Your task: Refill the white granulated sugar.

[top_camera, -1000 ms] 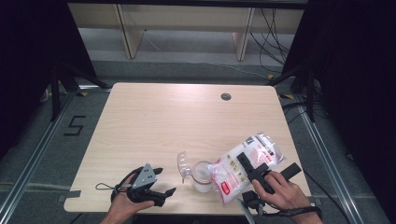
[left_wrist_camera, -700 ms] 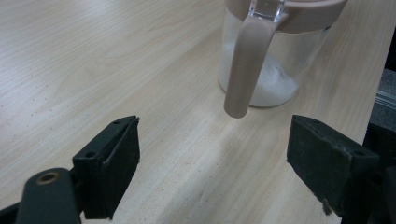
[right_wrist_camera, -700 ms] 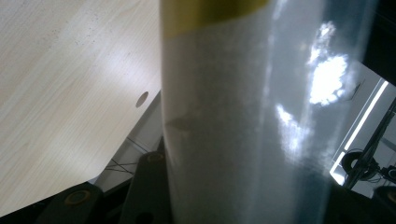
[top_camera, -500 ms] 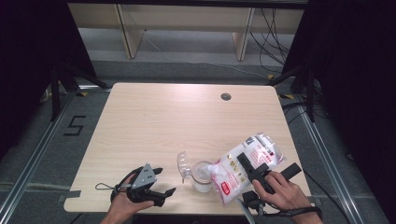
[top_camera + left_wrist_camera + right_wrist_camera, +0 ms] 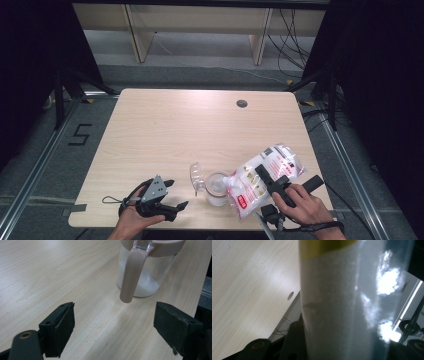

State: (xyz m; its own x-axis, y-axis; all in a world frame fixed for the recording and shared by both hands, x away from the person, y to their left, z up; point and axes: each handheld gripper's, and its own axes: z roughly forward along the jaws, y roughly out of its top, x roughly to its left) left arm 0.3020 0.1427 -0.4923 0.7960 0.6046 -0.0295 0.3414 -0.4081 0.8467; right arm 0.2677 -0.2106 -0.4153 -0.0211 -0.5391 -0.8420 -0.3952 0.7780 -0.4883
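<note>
Table (image 5: pixel 165 125) was bare wood | right gripper (image 5: pixel 272 182) squeezed bag (image 5: pixel 260 177), tipped over jar (image 5: pixel 145 272): best pour slowly | left gripper (image 5: pixel 113 322) gaped wide, jar just ahead.

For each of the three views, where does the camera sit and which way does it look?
High view: above the person's side, looking forward and down on the table; both hands show.
Left gripper view: rides the left gripper, facing the jar; its open jaws show.
Right gripper view: rides the right gripper, pressed against the bag.
High and left gripper views share the jar.

Lab: black curtains (image 5: pixel 30 60); loose cables (image 5: pixel 292 35)
</note>
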